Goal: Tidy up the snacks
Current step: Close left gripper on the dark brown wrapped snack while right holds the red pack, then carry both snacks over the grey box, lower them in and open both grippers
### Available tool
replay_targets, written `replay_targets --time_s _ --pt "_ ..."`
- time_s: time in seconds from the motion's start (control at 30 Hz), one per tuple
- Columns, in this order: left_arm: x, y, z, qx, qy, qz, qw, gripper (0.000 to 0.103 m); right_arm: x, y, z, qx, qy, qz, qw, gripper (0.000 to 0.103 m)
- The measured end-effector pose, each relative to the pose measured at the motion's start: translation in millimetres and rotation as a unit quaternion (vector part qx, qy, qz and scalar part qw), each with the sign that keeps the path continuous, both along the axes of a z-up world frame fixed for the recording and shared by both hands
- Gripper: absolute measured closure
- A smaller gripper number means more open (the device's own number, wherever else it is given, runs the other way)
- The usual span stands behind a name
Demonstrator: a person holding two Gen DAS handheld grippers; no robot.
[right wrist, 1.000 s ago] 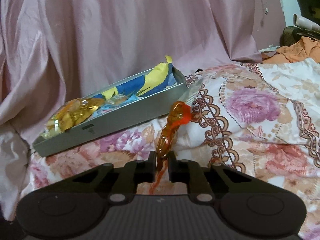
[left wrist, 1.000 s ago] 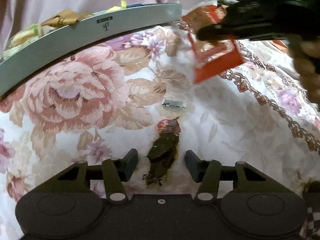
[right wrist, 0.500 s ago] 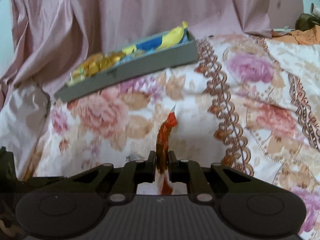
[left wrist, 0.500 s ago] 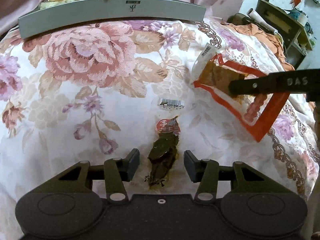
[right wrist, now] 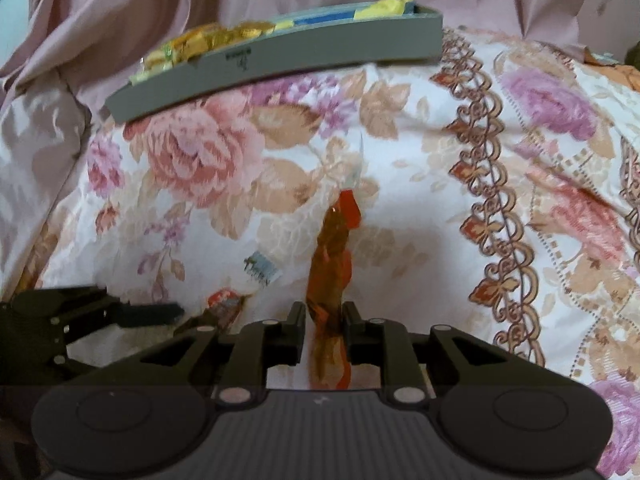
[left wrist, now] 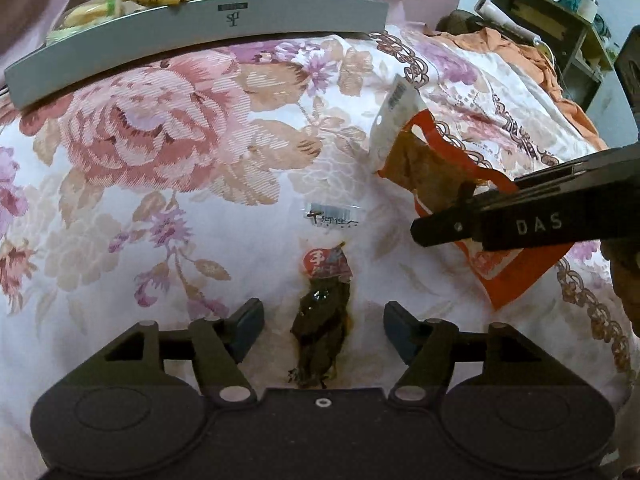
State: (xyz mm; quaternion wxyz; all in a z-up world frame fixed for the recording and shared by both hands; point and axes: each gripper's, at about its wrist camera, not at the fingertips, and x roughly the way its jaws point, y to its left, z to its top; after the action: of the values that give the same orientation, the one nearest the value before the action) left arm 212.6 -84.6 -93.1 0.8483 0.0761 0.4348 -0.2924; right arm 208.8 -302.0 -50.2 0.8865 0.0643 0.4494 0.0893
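Note:
A dark green snack packet (left wrist: 322, 320) with a red label lies on the floral cloth between the fingers of my left gripper (left wrist: 324, 330). Those jaws are opening and stand well clear of it on both sides. To its right, my right gripper (left wrist: 444, 216) is low over the cloth with an orange snack packet (left wrist: 436, 168) in it. In the right wrist view that orange packet (right wrist: 330, 264) stands edge-on between the fingers of the right gripper (right wrist: 325, 320), whose jaws are opening and loosening on it. A grey tray (left wrist: 200, 40) with wrapped snacks sits at the far edge.
The grey tray (right wrist: 280, 64) holds gold, yellow and blue packets. Pink sheeting hangs behind it. Orange cloth (left wrist: 520, 52) and a shelf (left wrist: 560, 28) stand at the back right. My left gripper (right wrist: 176, 318) shows at the lower left of the right wrist view.
The left jaws have spread wider around the dark packet. My right gripper has come down toward the cloth with the orange packet, and its jaws have parted a little.

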Motion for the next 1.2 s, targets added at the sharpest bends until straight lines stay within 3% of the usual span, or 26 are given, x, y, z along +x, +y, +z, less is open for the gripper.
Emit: replay_targets --time_s 0.23,0.53,0.63,1.0,1.2 --pt "-0.7 -5.7 -0.6 0.016 -0.006 -0.013 0.9998 0.03 1.4 6.6 -2.1 -0.02 0.006 0.005 1.0 0.076" --pt "-1.2 -3.2 1.3 0.024 -0.014 0.002 0.9996 0.051 4.1 14.2 -12.4 -0.022 0.022 0.021 0.999 0.076" --pt "-1.7 -2.8 1.5 0.024 -0.017 0.005 0.9996 0.054 4.5 17.0 -13.3 -0.022 0.017 0.022 0.999 0.083" --pt "5.1 16.8 7.9 -0.041 -0.012 0.076 0.9962 0.055 1.6 8.3 -0.6 0.006 -0.033 0.003 0.999 0.089" --pt "2.9 21.6 17.0 -0.075 -0.032 0.097 0.9919 0.055 -0.1 6.7 6.1 0.015 -0.06 0.003 0.998 0.089"
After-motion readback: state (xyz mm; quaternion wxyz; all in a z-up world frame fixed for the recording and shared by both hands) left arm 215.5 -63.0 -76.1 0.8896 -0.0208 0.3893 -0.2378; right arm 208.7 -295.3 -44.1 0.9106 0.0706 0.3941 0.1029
